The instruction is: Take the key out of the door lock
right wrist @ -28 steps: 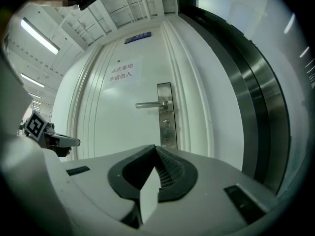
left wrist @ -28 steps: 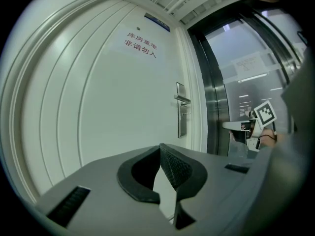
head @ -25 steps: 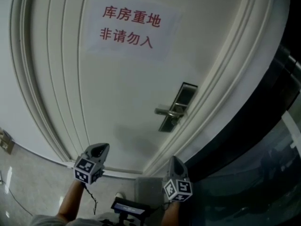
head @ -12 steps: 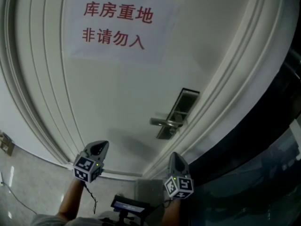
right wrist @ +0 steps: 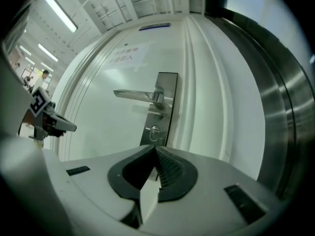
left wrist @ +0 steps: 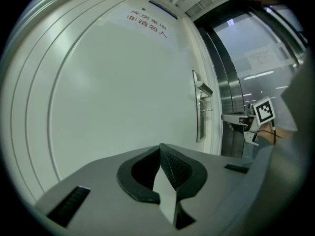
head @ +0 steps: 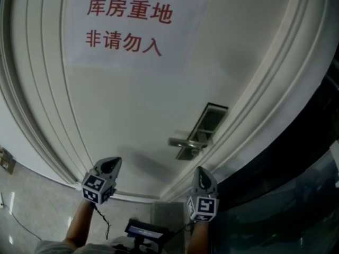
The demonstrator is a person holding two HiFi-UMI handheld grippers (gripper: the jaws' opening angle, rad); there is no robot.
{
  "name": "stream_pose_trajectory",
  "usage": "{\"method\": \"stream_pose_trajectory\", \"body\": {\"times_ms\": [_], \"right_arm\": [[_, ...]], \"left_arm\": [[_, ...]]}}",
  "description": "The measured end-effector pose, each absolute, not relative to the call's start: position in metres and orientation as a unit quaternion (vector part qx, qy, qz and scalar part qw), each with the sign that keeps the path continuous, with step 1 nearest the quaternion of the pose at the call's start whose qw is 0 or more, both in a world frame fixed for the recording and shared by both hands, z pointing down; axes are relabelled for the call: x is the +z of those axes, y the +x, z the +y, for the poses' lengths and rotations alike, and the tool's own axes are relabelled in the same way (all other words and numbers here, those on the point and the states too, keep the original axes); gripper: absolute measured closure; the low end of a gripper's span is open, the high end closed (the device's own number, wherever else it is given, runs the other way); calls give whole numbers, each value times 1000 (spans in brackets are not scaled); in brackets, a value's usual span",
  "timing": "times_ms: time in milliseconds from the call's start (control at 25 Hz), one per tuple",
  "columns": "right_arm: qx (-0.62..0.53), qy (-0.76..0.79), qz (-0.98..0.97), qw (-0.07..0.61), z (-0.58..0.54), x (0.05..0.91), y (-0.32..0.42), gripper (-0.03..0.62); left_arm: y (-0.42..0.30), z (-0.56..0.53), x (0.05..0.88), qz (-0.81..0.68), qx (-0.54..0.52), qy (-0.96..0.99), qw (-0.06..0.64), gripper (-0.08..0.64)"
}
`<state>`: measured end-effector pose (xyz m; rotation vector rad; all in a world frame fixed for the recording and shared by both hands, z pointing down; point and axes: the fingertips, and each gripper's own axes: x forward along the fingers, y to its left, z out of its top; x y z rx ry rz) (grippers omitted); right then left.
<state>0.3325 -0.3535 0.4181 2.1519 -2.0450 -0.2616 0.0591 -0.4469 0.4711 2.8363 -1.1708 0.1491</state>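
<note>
The key sits in the cylinder low on the metal lock plate, under the lever handle — a small silvery stub seen end-on, its shape too small to make out — while left tongs and right tongs are both pressed together, empty.

One legible notice was found: a white rectangular paper sheet fixed to the face of the white moulded door carries two lines of red Chinese characters, "库房重地" above "非请勿入". The same sheet shows in the left gripper view and the right gripper view, where its print is too small to read. A narrow blue plate above the door and a white printed sheet on the glass panel beside the door are both illegible.
</note>
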Motion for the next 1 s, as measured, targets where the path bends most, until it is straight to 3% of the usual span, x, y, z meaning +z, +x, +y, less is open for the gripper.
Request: {"method": "stream_pose_trajectory", "body": {"times_ms": [520,800,1000], "right_arm": [[-353,668,-535,379,-365,388,315,591],[-381,637,-527,415,-370,387,307,575],[-379,629,-536,417,-376,389,306,498]], "left_arm": [[58,-449,476,-379,50,923,42,552],[56,-449,478,-378,49,924,46,552],[55,-451,478,-377,45,924,50,552]]}}
